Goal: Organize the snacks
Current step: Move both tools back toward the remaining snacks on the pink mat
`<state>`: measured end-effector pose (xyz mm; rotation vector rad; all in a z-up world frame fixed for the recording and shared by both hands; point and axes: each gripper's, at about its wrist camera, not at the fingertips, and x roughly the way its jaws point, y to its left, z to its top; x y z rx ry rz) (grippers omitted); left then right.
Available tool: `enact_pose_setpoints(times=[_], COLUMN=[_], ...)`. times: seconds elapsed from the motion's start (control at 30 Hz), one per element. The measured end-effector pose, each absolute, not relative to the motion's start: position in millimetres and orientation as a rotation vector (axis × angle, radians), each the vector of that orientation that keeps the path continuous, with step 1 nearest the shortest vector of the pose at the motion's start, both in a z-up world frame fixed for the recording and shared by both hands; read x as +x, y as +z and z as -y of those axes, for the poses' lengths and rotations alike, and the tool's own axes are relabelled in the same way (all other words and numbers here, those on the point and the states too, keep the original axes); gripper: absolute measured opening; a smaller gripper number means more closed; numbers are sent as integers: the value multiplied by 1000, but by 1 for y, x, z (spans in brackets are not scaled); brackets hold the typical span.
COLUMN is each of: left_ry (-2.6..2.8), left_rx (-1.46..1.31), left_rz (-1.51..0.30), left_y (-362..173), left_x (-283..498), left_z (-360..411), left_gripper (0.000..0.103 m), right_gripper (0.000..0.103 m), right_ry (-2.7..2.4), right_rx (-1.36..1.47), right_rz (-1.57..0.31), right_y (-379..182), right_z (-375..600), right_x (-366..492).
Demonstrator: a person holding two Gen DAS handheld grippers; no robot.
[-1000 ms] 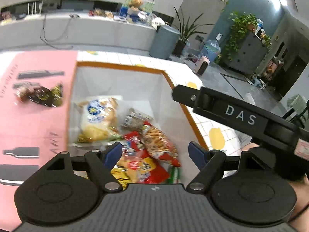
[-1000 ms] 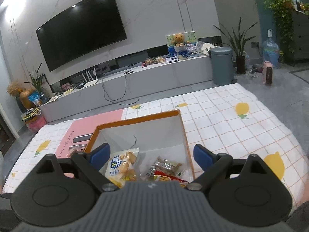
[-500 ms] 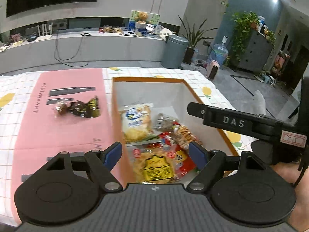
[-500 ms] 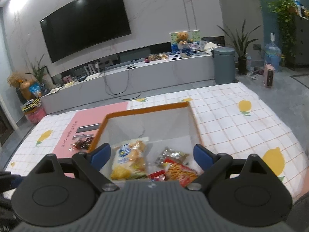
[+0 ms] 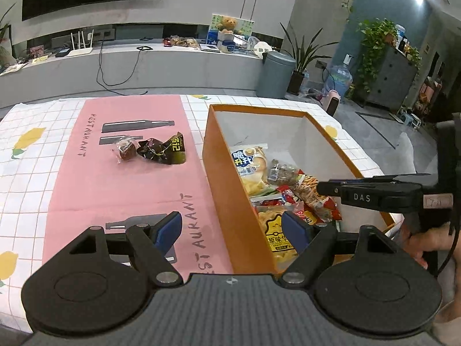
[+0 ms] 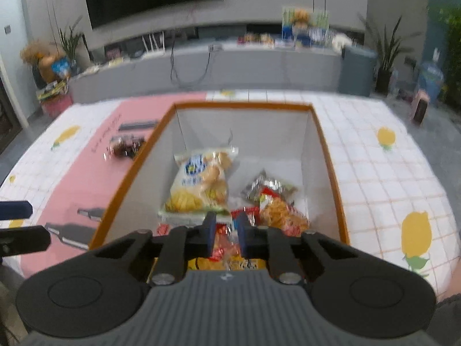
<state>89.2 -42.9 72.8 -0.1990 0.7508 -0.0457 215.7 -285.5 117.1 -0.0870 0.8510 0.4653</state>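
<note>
Pink mat (image 5: 95, 178): two snacks (image 5: 149, 151); orange box (image 5: 230, 201): several.

left gripper (image 5: 232, 229) is showing a matte black body with a ribbed grey top plate; two round black discs are flanking it; silver screws are sitting at the linkage pivots; blue pads (image 5: 170, 227) are lining the fingers; right gripper (image 6: 225, 232) is looking the same, black arms, blue pads (image 6: 209, 228); its side is carrying white "DAS" lettering and a small label; bare skin of the right hand (image 5: 429, 240) is showing; a black cable is running beside it.
</note>
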Motion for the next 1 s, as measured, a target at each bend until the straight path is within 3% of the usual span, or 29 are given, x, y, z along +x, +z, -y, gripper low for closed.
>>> enact_pose_setpoints(times=[0.47, 0.6, 0.73, 1.0], left_ry=[-74, -69, -76, -30], left_rx=[-248, -278, -294, -277], left_rz=[-775, -780, -766, -743], left_y=[52, 52, 53, 53], left_x=[94, 93, 88, 82], left_z=[29, 18, 8, -9], left_gripper=[92, 92, 92, 92], right_gripper=[4, 5, 15, 17], right_ry=[372, 353, 327, 370], right_rx=[-285, -308, -277, -222], right_rz=[-1131, -1114, -1031, -851], right_y=[65, 69, 85, 132], right_z=[268, 264, 262, 255], right_x=[276, 268, 254, 218])
